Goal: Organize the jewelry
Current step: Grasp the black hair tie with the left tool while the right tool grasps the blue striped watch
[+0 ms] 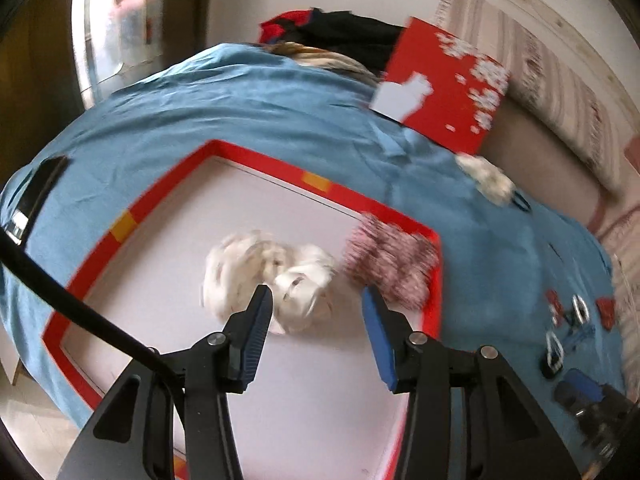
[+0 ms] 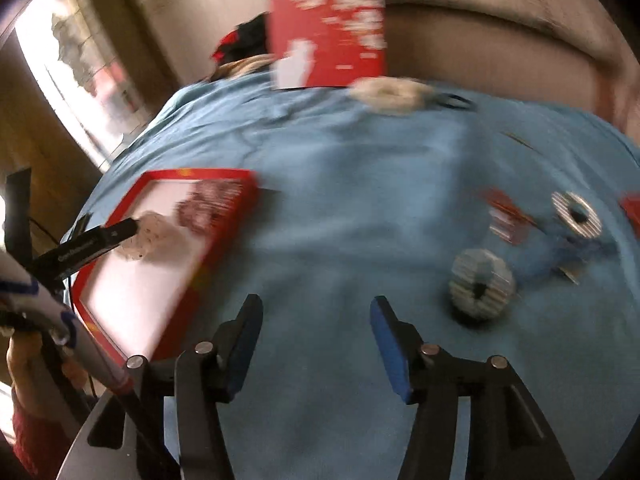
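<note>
Open stretch of wrinkled blue cloth [image 2: 340, 200] between red-rimmed white tray [image 2: 248, 184] and scattered silver rings and red clips [image 2: 576, 212]. Inside tray, white fluffy scrunchie [image 1: 264, 268] and pink speckled scrunchie [image 1: 392, 260] crowding far corner; near half bare.

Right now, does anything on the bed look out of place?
Yes. A white scrunchie lies alone at the far edge of the blue sheet, by the red lid, away from the two in the red tray. Small rings and clips lie loose on the sheet.
</note>
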`<state>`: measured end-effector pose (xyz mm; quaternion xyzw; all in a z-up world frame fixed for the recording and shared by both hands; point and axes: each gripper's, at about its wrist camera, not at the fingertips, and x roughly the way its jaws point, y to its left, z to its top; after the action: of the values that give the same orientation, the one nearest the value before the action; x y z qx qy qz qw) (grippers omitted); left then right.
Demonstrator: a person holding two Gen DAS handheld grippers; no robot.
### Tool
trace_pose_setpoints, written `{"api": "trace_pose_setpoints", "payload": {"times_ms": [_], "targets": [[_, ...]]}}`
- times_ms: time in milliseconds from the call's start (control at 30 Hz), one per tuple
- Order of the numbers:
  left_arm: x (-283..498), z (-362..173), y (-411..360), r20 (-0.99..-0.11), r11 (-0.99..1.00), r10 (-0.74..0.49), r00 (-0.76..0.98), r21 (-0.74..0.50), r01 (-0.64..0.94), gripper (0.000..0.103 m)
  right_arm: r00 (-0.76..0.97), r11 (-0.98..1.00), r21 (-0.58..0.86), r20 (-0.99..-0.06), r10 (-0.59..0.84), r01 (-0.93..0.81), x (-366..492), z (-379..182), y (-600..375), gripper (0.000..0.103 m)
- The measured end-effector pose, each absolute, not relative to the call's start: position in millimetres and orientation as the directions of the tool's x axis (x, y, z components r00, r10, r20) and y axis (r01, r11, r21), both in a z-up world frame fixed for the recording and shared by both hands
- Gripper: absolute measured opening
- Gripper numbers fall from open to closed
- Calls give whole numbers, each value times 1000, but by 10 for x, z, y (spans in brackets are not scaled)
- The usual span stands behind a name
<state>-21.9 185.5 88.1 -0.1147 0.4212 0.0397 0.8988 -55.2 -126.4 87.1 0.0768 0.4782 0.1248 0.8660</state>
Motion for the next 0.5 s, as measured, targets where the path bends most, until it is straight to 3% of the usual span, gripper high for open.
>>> {"api": "trace_pose_setpoints", "payload": {"times_ms": [100,167,300,500], "targets": [[-319,986,1540,-729,990,-19,684,-109,-89,45,544,970,242,-809,222,-35,-783,825,-1930,61],[-361,1017,1301,-721,992,-87,688,-126,-5,45,555,972,230,-815,167,46,-883,783,-2362,61],[-342,975,786,-753,972,-233,615,-199,124,45,580,955,236,-810,89,182,-1003,722,-3050,61],[-242,914,-138,-783,936,-328,528,-195,292,45,623,924,285,-779,68,255,-1015,659,-3511,61]]}}
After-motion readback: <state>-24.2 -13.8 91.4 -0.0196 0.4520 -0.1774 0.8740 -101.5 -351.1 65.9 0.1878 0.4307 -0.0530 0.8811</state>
